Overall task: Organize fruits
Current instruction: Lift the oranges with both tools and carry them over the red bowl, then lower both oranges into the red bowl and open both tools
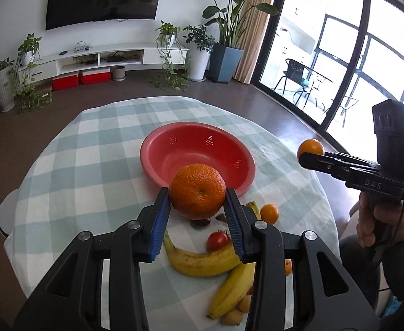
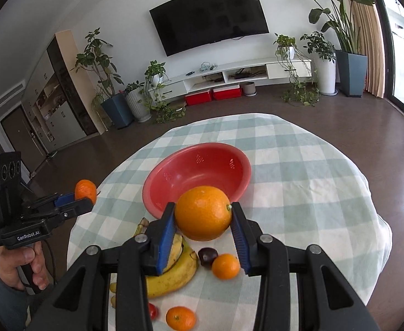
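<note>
My left gripper (image 1: 197, 195) is shut on a rough-skinned orange (image 1: 197, 190), held above the table near the front rim of the red bowl (image 1: 157, 165). My right gripper (image 2: 203, 215) is shut on a smooth orange (image 2: 203, 212), held just in front of the same bowl (image 2: 157, 193). The bowl holds nothing. Each gripper shows in the other's view with its orange: the right one (image 1: 305, 158) and the left one (image 2: 87, 202). Bananas (image 1: 202, 262), a tomato (image 1: 217, 241) and small oranges (image 2: 225, 266) lie on the checked cloth below.
The round table carries a green-and-white checked cloth (image 1: 91, 165). A dark chestnut-like fruit (image 2: 207, 256), another small orange (image 2: 180, 317) and small yellow fruits (image 1: 232, 317) lie near the front edge. Beyond are brown floor, plants and a TV wall.
</note>
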Action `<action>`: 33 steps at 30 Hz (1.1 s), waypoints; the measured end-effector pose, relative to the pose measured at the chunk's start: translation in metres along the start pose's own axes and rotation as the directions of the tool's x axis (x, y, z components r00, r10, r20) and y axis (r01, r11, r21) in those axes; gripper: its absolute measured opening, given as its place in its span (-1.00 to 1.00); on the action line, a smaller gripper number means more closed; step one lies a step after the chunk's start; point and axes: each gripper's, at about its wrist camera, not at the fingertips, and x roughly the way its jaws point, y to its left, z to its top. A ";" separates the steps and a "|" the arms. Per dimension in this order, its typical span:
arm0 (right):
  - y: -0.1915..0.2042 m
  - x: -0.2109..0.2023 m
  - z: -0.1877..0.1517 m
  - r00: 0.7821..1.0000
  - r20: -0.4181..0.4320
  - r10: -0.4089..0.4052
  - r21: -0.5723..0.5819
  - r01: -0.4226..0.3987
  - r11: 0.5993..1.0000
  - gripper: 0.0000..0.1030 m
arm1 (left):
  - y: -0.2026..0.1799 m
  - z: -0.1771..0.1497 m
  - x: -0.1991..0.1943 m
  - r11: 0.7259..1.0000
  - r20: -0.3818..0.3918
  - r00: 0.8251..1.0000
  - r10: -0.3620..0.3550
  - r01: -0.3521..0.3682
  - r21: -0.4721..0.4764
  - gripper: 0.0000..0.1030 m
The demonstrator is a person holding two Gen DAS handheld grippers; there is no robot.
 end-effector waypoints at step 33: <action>0.008 0.153 0.024 0.950 -0.265 -0.166 -0.239 0.102 0.966 -0.17 | 0.005 0.028 0.184 0.981 -0.254 0.958 0.132 -0.090 0.170 -0.26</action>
